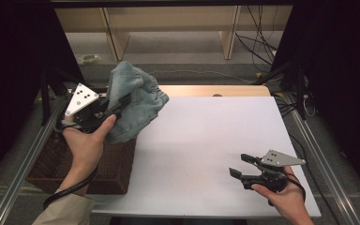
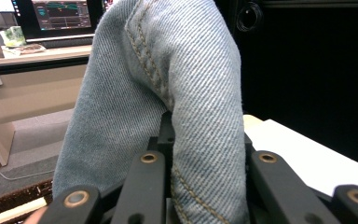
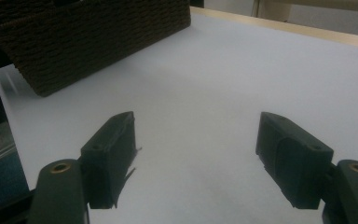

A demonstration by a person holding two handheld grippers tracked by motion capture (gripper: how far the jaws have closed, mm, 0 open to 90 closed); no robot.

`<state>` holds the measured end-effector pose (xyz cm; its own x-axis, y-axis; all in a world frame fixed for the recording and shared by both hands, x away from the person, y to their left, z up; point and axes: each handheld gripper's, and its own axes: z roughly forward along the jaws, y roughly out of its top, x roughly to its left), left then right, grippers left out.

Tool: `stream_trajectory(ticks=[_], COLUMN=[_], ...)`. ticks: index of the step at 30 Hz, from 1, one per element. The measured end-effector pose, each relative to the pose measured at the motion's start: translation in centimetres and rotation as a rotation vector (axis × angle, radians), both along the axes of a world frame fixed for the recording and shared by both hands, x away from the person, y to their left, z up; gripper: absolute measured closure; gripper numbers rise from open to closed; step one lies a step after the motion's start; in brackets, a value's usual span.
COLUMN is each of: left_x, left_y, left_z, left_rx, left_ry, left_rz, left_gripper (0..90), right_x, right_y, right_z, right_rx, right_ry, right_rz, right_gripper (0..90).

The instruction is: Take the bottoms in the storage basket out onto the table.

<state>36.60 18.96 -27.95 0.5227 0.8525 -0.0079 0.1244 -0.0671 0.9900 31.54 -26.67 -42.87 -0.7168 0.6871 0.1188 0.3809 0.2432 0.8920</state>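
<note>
Left gripper (image 1: 117, 108) clamped on bunched pale-blue denim garment (image 1: 136, 101), held directly above dark woven wicker basket (image 1: 112, 168). Right gripper (image 1: 240, 165) gapes empty, well right of basket.

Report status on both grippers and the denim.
Left gripper shut on denim garment, lifted above wicker basket. Right gripper open, empty, over white table. Nothing in the way.
</note>
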Motion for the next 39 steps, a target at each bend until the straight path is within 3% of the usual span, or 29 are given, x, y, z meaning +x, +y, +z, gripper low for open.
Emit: stream_trajectory(ticks=[39], left_x=[-0.9], left_y=[-3.2], left_z=[-0.4], left_rx=[0.022], left_ry=[0.013], left_rz=[-0.121], left_gripper=[74.4], right_x=[0.0], right_y=[0.0], right_z=[0.0], right_rx=[-0.004], right_ry=[-0.001], right_rz=[0.005], right_gripper=[29.7])
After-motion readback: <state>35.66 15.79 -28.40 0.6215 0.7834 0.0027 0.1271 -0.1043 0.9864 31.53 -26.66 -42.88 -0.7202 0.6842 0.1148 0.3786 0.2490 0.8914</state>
